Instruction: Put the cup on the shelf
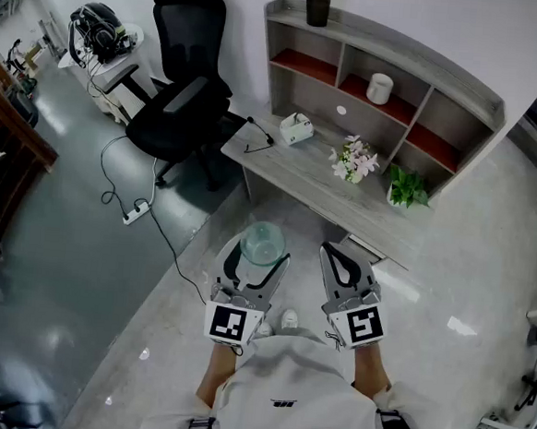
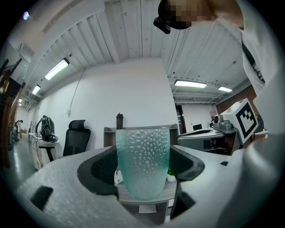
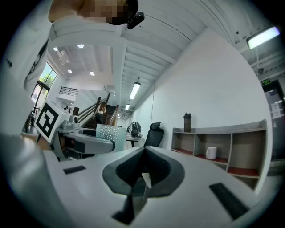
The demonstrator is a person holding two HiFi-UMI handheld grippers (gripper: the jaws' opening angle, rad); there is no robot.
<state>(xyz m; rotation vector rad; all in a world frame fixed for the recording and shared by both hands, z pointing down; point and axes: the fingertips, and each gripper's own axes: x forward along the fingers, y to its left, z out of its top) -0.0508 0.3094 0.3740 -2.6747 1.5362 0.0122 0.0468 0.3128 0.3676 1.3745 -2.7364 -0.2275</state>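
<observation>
Carrying the cup (image 2: 143, 161) upright matters most; the left gripper (image 1: 258, 257) is clamped on its sides, well short of the shelf (image 1: 420, 59); keep it level over the desk (image 1: 291, 169); the right gripper (image 1: 335, 256) hangs closed, empty.

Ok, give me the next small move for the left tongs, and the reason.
Probably carry the cup forward toward the shelf, keeping it upright. The left tongs grip the cup by its sides, and the person stands well back from the desk, so the shelf looks out of reach. The left compartment looks free; a white mug sits in the middle one.
</observation>
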